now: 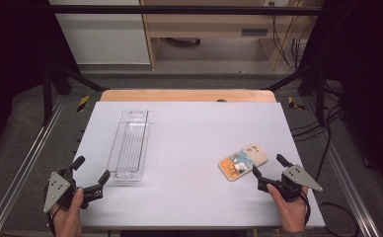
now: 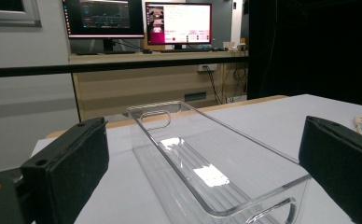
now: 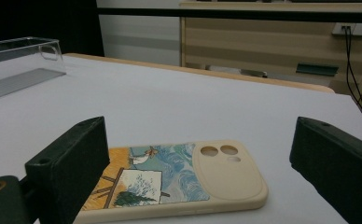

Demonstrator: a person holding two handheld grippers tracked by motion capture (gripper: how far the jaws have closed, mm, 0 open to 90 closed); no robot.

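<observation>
Even overhead light brightens the white table (image 1: 189, 148), dark surroundings, glare on the clear tray (image 2: 207, 175), near edges blurred.

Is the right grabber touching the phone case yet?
Apart. In the right gripper view the phone case lies flat on the table, and the right gripper has its jaws wide open, with gaps either side.

The desk (image 1: 189, 148) is a pale lavender-white sheet with a wooden edge showing along its far side. A clear plastic bin (image 1: 129, 145) lies lengthwise on its left half, empty. Well apart, on the right half, a phone case (image 1: 243, 161) lies flat, painted back up, cream camera end farther away.
</observation>
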